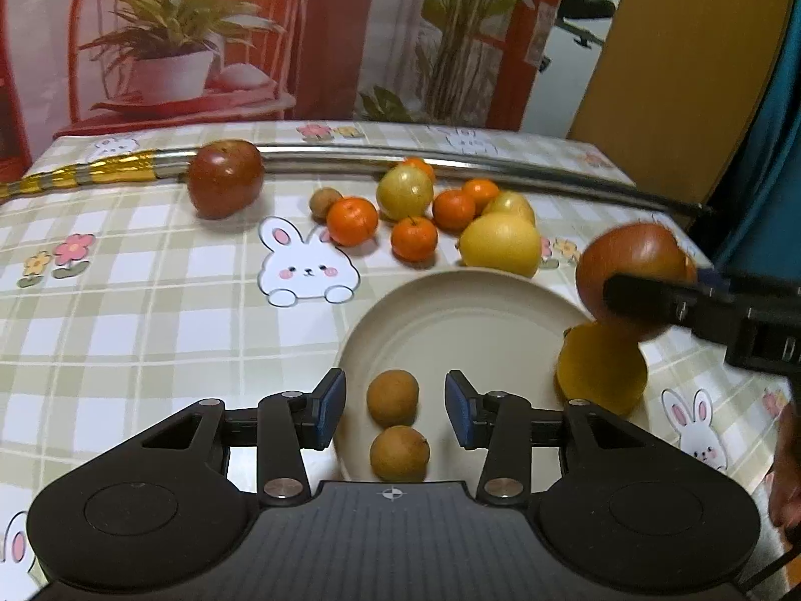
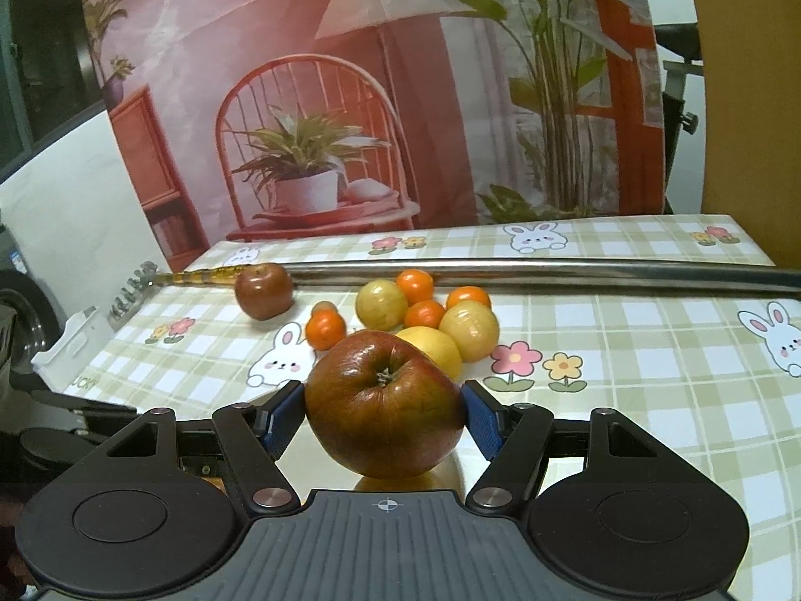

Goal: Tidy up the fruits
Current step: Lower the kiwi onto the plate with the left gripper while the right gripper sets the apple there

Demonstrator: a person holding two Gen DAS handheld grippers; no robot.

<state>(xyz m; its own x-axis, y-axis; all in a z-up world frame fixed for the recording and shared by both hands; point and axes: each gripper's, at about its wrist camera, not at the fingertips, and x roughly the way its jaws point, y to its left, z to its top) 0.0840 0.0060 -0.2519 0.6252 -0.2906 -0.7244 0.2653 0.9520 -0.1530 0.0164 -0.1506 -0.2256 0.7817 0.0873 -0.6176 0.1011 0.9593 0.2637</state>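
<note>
Left gripper [image 1: 395, 408] held open over a cream plate [image 1: 450, 310], two small brown fruits [image 1: 393, 397] lying on it between the parted pads; right gripper [image 2: 384, 418] clamped on a red apple [image 2: 384, 403] above the plate's edge; beyond, tangerines [image 1: 352, 220], lemons [image 1: 500, 244] and a second apple [image 1: 225, 184] grouped on the checked tablecloth [image 1: 150, 310].

I see a checked bunny-print counter [image 1: 150, 310], a long metal rod [image 1: 450, 160] lying across its far side, and a printed backdrop [image 2: 350, 100] of potted plants behind.

Left gripper [image 1: 395, 408] fingers apart; right gripper [image 2: 384, 418] fingers clamped.
</note>
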